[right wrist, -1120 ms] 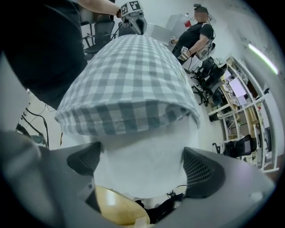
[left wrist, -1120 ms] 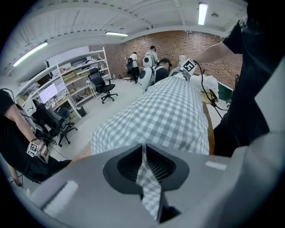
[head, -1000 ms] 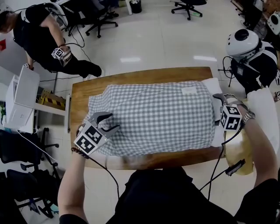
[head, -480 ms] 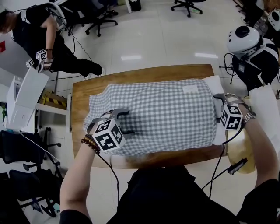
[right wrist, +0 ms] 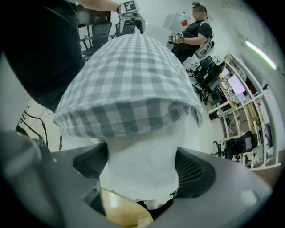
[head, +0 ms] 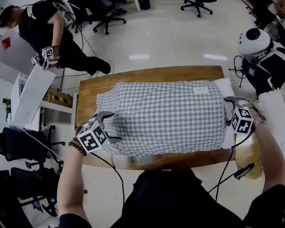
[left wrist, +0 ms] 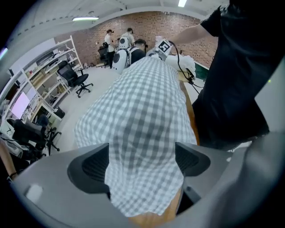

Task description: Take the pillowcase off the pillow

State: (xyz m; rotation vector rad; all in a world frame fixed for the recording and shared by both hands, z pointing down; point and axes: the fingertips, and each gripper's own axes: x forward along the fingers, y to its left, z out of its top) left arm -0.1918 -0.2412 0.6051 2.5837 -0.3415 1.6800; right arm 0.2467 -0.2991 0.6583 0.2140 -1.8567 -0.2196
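Left gripper (head: 111,128) dropped, fingers opened around pillowcase (head: 164,116); right gripper (head: 229,111) fingers closing on pillow (right wrist: 142,156).

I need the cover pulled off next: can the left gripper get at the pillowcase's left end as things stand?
Probably yes. The left gripper sits at that end of the pillowcase; its jaws have just been opening and the checked fabric lies between them, with nothing in the way.

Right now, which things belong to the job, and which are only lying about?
Job: pillowcase, pillow, table.
Lying about: chairs, white box, shelves.
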